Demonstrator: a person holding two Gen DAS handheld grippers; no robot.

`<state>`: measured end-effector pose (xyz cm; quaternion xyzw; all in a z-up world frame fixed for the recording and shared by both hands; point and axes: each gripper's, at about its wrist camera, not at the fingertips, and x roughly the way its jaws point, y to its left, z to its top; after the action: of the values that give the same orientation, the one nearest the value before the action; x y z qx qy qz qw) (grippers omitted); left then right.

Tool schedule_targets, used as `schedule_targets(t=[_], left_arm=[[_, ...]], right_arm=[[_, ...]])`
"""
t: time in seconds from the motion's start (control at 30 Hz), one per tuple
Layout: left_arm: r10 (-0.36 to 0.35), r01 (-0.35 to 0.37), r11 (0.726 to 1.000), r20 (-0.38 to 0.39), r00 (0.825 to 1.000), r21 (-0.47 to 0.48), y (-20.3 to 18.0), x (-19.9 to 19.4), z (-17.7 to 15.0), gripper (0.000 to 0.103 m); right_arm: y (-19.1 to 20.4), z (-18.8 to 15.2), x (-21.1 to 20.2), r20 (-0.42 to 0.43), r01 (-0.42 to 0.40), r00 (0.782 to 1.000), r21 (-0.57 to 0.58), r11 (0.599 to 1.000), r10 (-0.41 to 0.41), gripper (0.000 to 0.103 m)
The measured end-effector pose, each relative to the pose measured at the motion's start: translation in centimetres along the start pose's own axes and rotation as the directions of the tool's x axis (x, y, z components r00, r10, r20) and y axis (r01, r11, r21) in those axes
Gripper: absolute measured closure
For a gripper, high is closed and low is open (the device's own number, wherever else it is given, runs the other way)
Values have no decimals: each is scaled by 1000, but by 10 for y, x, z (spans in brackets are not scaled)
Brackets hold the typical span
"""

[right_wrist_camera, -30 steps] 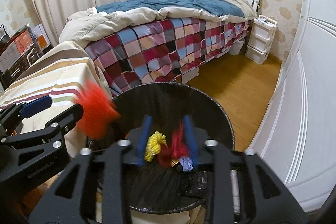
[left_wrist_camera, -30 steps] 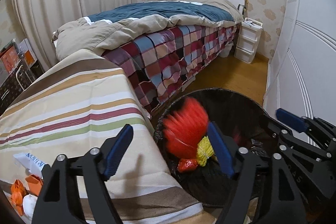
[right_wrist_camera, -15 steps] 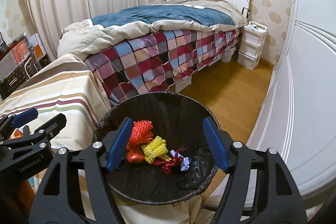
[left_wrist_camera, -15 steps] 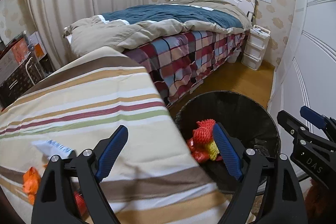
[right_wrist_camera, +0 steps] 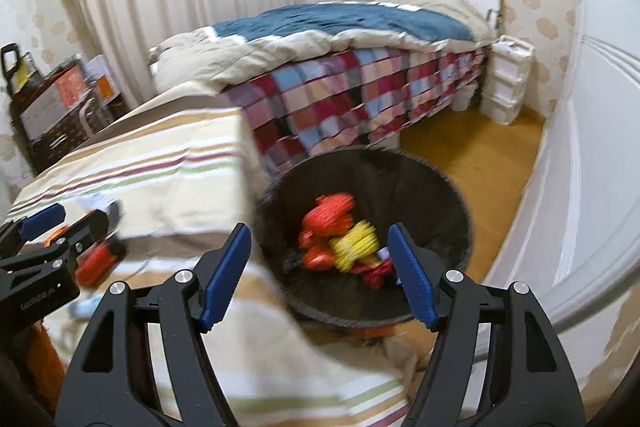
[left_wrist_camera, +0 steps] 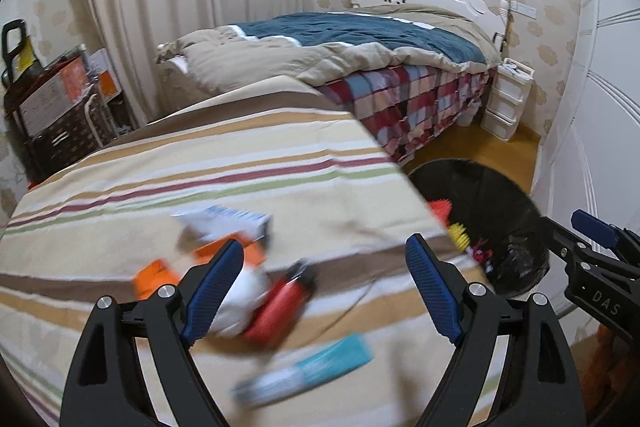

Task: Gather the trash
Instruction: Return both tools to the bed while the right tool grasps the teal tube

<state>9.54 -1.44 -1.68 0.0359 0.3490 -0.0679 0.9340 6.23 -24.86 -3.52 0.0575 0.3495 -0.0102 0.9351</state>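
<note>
Right wrist view: black bin (right_wrist_camera: 448, 187) on the floor beside the striped table (right_wrist_camera: 160, 179) holds red netting (right_wrist_camera: 332, 213) and yellow netting (right_wrist_camera: 356, 245).
Right gripper (right_wrist_camera: 320, 273) hangs spread and empty above it; left gripper (left_wrist_camera: 324, 293), spread too, hovers over blurred litter (left_wrist_camera: 276, 307) on the table.

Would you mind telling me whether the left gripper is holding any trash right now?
No, the left gripper is open and empty above the striped tablecloth, with the red item lying loose below it.

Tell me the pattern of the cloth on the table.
The tablecloth has horizontal stripes: beige, brown, white, maroon and green. The left wrist view shows it best.
</note>
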Motion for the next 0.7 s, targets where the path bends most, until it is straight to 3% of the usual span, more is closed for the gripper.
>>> schedule_targets(t=[0.43, 0.7], left_arm=[[168, -170, 983, -35, 985, -73, 94, -30, -52, 20], [207, -217, 965, -80, 975, -147, 138, -33, -70, 20]], right_arm=[[106, -50, -5, -139, -173, 979, -179, 969, 149, 33], [146, -60, 17, -240, -160, 966, -277, 947, 93, 32]])
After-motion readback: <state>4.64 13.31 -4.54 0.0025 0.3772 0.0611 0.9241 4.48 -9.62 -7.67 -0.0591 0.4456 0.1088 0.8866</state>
